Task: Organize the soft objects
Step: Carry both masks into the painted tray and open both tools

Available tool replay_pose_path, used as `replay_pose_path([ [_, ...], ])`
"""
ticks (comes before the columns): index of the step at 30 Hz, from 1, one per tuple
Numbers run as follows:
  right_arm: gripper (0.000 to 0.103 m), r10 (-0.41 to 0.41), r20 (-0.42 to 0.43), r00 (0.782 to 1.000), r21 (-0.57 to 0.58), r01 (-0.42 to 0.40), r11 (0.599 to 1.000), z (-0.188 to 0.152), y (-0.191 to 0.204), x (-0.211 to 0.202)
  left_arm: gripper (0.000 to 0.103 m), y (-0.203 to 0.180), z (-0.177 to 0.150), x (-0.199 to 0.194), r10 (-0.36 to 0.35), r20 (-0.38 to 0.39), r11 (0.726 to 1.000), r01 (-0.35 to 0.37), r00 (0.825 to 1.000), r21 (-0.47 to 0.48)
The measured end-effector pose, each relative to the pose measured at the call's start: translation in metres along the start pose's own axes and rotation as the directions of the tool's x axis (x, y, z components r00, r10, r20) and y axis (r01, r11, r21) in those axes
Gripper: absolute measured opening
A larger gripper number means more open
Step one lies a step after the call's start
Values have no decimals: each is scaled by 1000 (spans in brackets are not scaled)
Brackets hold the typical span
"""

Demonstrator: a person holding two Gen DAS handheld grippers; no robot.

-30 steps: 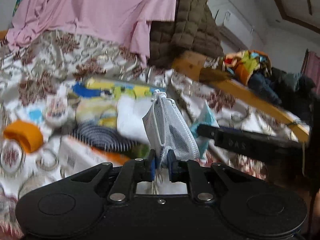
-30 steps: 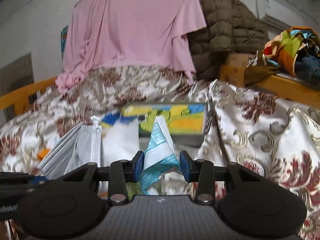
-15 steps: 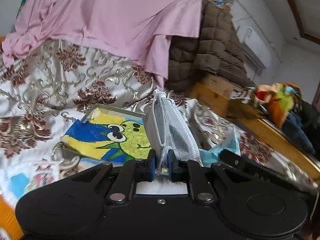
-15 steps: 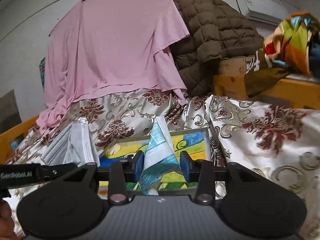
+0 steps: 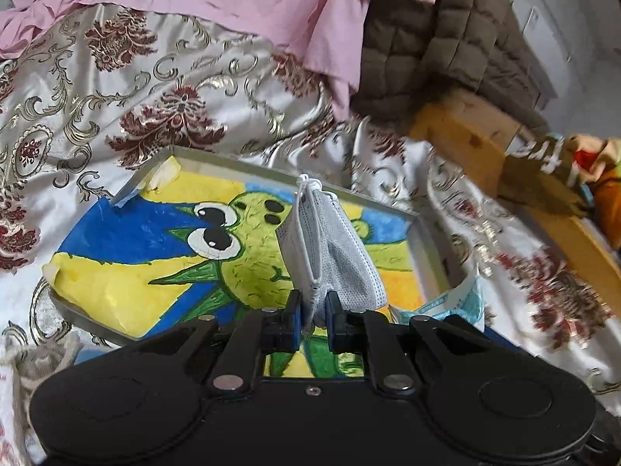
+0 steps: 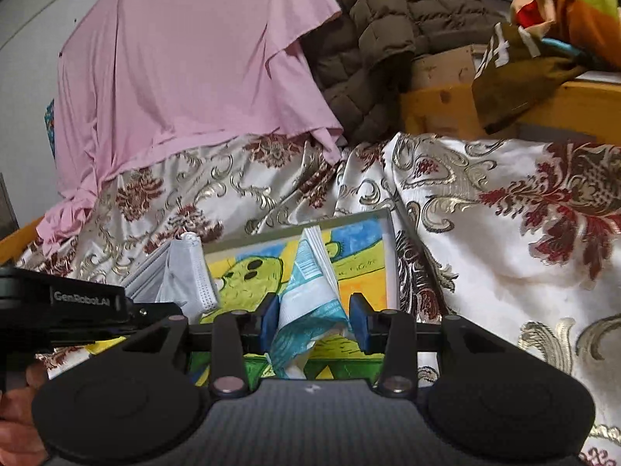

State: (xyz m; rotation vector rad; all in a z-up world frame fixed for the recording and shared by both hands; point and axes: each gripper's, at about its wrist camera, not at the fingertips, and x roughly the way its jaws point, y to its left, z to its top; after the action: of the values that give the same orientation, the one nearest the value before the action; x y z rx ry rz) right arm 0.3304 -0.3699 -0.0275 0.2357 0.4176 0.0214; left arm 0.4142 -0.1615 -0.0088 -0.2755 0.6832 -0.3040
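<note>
Left hand-held gripper [image 5: 312,320] has its jaws nearly shut on the bottom edge of a pale grey pleated fabric face mask [image 5: 330,248], which stands up above its fingers; the right hand-held gripper [image 6: 313,324] holds its jaws partway apart, pinching a crumpled white-and-teal plastic tissue packet [image 6: 310,291]; a second ago both hung over a clutter of items on the bed, and now both hover above the shallow grey tray lined with a blue, yellow and green cartoon drawing [image 5: 128,188], which has come near and fills the middle of each view; the tray lies on the cream floral satin bedspread [image 5: 116,89], with a pink draped cloth [image 6: 186,77] far behind; both soft items look ready for release into the tray.
</note>
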Motion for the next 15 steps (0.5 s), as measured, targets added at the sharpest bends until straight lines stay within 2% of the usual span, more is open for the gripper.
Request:
replay_pose_path([
  [6,45,12,-45,999,12,-11,1000,-2,-1,7,14,-4,-2,25,93,-116,995,-89,989,37],
  [9,45,14,-52,999,16,-13,1000,-2,-2,9,14,-7,-6,32,150,-144,987,-140,978,72],
  [11,47,14,-57,998,20,-13,1000,-2,-2,11,15,-6,-8,33,153,-152,987,-143,976,73],
  [15,52,13,-63,998,34,-11,999,-3,-4,14,25,-4,-8,30,166,-139,985,-158,976,64],
])
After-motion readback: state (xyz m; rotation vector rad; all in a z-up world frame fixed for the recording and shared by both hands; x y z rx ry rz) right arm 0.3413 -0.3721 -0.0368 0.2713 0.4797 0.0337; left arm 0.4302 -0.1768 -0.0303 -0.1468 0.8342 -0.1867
